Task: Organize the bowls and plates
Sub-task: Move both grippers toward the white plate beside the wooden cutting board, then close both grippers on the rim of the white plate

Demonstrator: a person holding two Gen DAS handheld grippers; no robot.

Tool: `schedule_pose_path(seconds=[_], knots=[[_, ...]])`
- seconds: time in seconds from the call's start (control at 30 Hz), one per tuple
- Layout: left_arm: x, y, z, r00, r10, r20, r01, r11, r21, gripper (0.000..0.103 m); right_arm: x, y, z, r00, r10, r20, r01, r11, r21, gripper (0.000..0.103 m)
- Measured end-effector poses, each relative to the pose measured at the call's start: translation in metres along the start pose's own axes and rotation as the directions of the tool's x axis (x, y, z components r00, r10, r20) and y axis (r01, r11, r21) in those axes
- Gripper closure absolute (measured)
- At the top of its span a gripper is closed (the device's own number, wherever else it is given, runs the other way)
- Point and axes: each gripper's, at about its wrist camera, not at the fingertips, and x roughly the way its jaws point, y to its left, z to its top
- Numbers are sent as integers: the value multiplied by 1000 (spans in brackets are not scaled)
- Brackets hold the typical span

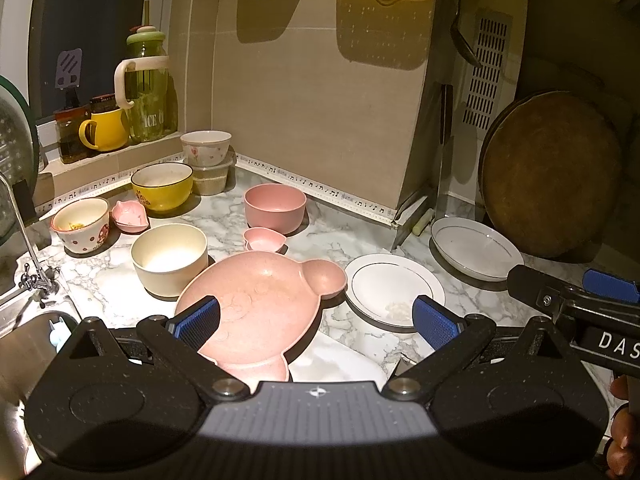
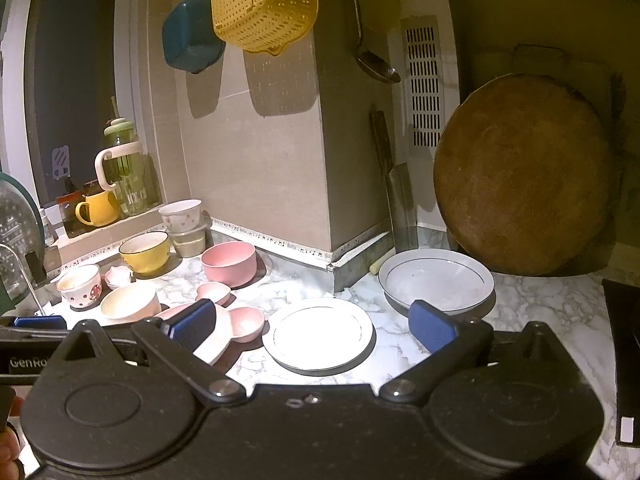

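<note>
Left wrist view: the left claw (image 1: 316, 322) hangs wide apart and empty over the pink plate (image 1: 256, 300), which lies flat on the marble tabletop (image 1: 360, 232). The step in hand looks like a first pick-up. To do it well, I would lower one pad under the near rim and one over it, biting the rim and not the raised ear compartment, then lift level. The cream bowl (image 1: 170, 258) sits just beside the plate, so the sweep must stay clear of it. The claw points forward and tilts down.

Right wrist view: the right claw (image 2: 312, 330) is also spread apart, gripping nothing, poised above the flat white plate (image 2: 320, 334). The deep white plate (image 2: 436, 280) lies near, behind it and to the right. A thin rim needs a shallow approach from the near edge. The claw is level and tilted downward.
</note>
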Motion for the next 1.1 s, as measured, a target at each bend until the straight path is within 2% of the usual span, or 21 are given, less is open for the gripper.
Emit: schedule_pose_path(seconds=[0.67, 0.9, 1.1], knots=[[34, -24, 14, 1000, 6, -18, -6, 1000, -17, 0, 30, -28, 12, 999, 13, -34, -14, 1000, -12, 1], [62, -38, 21, 999, -2, -40, 1, 1000, -25, 0, 51, -55, 18, 997, 12, -71, -12, 1000, 10, 1], [93, -62, 30, 998, -27, -59, 28, 1000, 14, 0, 82, -88, 28, 992, -26, -120, 28, 999, 22, 1]])
